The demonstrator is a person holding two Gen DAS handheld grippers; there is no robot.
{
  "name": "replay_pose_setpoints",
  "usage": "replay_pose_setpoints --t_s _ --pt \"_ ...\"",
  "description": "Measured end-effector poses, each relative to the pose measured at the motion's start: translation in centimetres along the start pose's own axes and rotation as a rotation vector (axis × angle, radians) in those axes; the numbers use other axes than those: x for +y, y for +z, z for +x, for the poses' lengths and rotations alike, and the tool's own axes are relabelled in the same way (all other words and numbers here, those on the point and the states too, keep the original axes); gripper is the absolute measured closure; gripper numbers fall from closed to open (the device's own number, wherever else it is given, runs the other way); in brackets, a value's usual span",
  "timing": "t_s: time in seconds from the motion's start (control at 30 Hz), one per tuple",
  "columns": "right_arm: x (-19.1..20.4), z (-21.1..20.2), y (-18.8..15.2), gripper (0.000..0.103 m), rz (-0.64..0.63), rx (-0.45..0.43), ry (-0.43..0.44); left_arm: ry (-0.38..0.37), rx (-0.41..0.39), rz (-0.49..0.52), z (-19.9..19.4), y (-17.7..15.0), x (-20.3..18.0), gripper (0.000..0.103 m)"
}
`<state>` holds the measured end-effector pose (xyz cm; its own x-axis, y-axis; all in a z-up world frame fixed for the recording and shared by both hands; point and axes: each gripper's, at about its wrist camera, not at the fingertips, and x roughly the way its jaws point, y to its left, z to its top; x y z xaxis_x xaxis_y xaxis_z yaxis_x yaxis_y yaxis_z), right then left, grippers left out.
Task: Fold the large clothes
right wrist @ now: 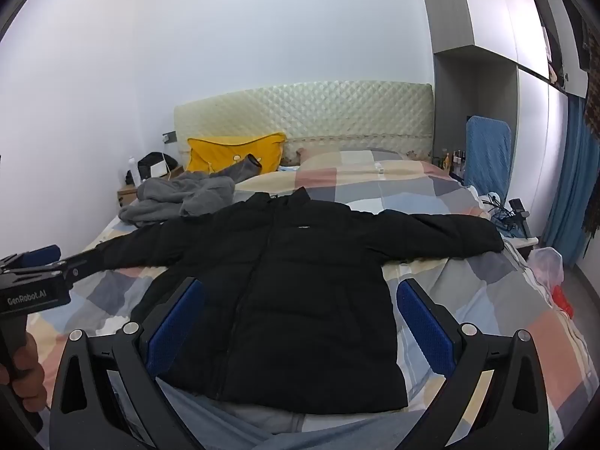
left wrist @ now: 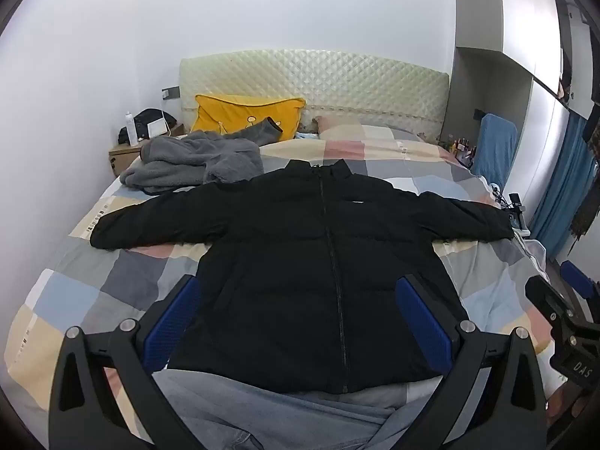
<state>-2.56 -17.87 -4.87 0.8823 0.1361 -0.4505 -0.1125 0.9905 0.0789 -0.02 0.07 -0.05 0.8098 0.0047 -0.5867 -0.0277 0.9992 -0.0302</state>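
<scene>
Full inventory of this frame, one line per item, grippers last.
jacket: 1, black, spread flat mid-bed, sleeves out
fleece: 1, grey, heaped at the bed's far left
pillow: 1, yellow, against the headboard
headboard: 1, cream, quilted
duvet: 1, pastel checks, covering the bed
nightstand: 1, wood, left of the bed
curtain: 1, blue, far right
left gripper: open, above the jacket hem
right gripper: open, above the jacket hem

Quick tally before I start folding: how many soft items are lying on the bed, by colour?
Black: 1, puffer jacket spread flat, sleeves out
Grey: 1, fleece garment bunched up
Yellow: 1, pillow at the headboard
Pale blue-grey: 1, garment under the jacket's hem
Total: 4
</scene>
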Motion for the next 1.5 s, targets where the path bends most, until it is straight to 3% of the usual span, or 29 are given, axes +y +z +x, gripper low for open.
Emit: replay_pose_setpoints --t_s 0.3,0.93,1.17,1.5 --pt "0.5 -0.1 0.2 0.0 -0.007 0.005 -0.011 -0.005 0.006 -0.012 -0.3 0.0 1.3 0.0" --pt "0.4 -0.3 0.3 0.0 -0.015 0.001 0.001 0.008 -0.011 -0.005 -0.8 0.0 0.0 0.0" --pt "0.1 -0.2 0.0 0.0 -0.017 0.016 0.008 0.023 0.016 0.028 -0.4 -0.5 -0.4 0.0" --pt "-0.1 0.0 -0.3 0.0 -0.013 0.029 -0.006 -0.012 0.048 -0.012 0.0 -0.7 -0.1 0.0"
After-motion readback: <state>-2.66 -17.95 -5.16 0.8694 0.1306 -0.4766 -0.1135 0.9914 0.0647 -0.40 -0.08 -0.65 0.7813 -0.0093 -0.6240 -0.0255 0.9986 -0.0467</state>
